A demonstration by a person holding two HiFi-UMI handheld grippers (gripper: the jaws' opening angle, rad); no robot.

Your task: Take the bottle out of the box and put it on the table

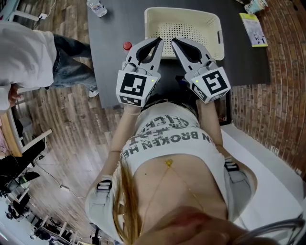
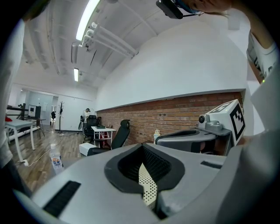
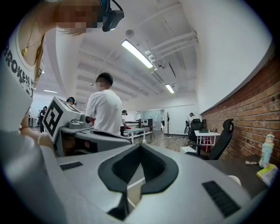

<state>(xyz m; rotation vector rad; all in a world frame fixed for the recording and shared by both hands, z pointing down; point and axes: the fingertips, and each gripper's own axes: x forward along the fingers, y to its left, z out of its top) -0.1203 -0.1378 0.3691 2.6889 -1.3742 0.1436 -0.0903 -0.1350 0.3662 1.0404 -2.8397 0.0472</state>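
Observation:
A cream perforated box stands on the dark table, open side up. No bottle shows in the part of it that I can see; my grippers hide its near wall. My left gripper and right gripper are held side by side just short of the box. Both are shut with nothing between the jaws. Through the left gripper's jaw loop a patch of the box shows. The right gripper points the same way. A clear bottle with a blue label stands at the table's far left corner, also seen as the bottle.
A small red-topped thing sits near the table's left edge. A yellow-green booklet and a small pale bottle are at the far right. A person in a white shirt stands left of the table. A brick wall runs along the right.

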